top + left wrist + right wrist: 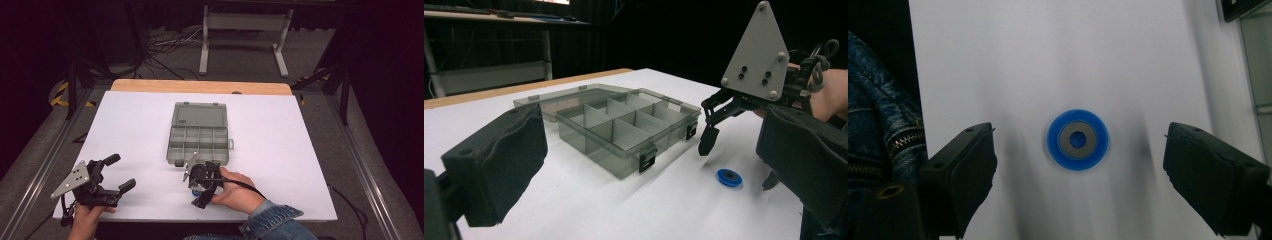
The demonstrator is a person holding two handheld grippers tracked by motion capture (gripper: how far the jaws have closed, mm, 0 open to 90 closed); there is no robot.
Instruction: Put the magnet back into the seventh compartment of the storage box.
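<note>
The white desk [280,150] is being occupied near its middle by a grey translucent compartment box [199,141], its lid lying open and flat on the far side. At the near left, the left hand-held gripper [123,172] is being held with its jaws spread wide and nothing between them. Just in front of the box, the right hand-held gripper [1078,165] is being pointed down at the desk, jaws parted, and a small blue disc [1077,139] is lying flat between them, touched by neither.
</note>
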